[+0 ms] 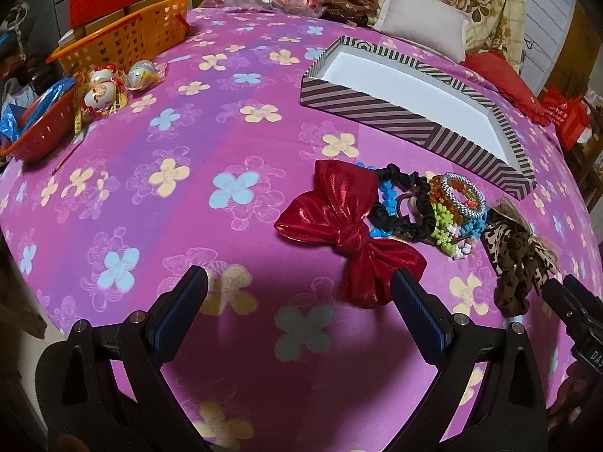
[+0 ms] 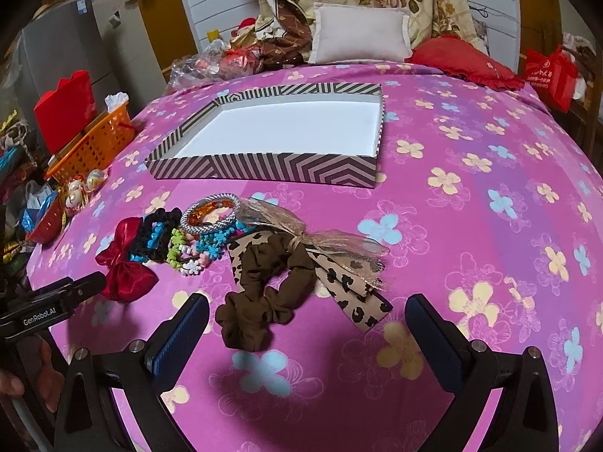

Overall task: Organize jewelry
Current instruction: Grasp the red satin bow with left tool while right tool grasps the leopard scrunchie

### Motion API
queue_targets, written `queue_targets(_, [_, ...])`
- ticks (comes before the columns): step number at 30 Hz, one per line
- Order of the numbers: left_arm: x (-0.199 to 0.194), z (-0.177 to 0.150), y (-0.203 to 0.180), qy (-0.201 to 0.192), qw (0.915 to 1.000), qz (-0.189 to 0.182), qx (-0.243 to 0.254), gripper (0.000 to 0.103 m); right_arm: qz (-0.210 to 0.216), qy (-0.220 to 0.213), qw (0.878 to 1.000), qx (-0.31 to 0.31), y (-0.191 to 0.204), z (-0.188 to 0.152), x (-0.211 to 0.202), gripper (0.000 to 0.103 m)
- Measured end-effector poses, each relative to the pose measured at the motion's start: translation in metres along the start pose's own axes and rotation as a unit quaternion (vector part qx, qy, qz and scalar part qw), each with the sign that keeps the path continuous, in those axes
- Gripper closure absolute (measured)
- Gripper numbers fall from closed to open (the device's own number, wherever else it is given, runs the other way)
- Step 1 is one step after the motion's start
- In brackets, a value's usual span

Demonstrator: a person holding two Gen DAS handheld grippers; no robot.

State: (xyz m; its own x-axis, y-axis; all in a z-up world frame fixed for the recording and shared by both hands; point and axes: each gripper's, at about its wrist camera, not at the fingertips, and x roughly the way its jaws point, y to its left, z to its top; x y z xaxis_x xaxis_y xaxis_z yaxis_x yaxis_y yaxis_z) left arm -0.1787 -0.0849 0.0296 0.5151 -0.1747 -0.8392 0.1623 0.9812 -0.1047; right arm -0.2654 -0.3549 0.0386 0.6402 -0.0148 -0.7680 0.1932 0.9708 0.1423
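Observation:
A pile of hair accessories and bracelets lies on the pink flowered bedspread (image 1: 150,188). It holds a shiny red bow (image 1: 339,226) (image 2: 124,263), a black scrunchie (image 1: 407,203), a silver beaded bracelet (image 1: 463,196) (image 2: 211,214), coloured bead bracelets (image 1: 448,229) and a brown leopard-print scrunchie bow (image 1: 516,263) (image 2: 271,290). An empty striped box (image 1: 377,109) (image 2: 264,167) with a white inside lies behind the pile. My left gripper (image 1: 301,293) is open and empty, just in front of the red bow. My right gripper (image 2: 309,312) is open and empty, with the brown scrunchie between its fingers' line.
An orange basket (image 1: 128,37) (image 2: 94,147) and a red basket (image 1: 41,128) stand at the far left with decorated eggs (image 1: 101,90). A white pillow (image 2: 361,34), a red cushion (image 2: 463,60) and bedding lie at the back. The bedspread continues to the right of the box.

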Motion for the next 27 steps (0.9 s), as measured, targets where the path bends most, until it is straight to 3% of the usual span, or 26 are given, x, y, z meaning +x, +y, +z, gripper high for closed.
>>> queue_targets(22, [0.027, 0.024, -0.013, 0.012, 0.9999, 0.001, -0.012, 0.005, -0.006, 0.016, 1.000, -0.020, 0.003, 0.027, 0.043, 0.000])
queue_targets(24, [0.030, 0.025, -0.015, 0.014, 0.9999, 0.003, -0.007, 0.008, -0.004, 0.017, 1.000, -0.024, 0.004, 0.027, 0.048, 0.010])
queue_targets(25, [0.032, 0.025, -0.017, 0.015, 0.9999, 0.003, -0.003, 0.012, -0.006, 0.019, 0.999, -0.027, 0.005, 0.027, 0.050, 0.019])
queue_targets(26, [0.034, 0.025, -0.019, 0.018, 0.9998, 0.005, 0.005, 0.022, -0.008, 0.025, 0.999, -0.030, 0.006, 0.026, 0.053, 0.028])
queue_targets(27, [0.036, 0.025, -0.021, 0.021, 0.9997, 0.005, 0.009, 0.028, -0.009, 0.025, 0.999, -0.032, 0.006, 0.025, 0.054, 0.028])
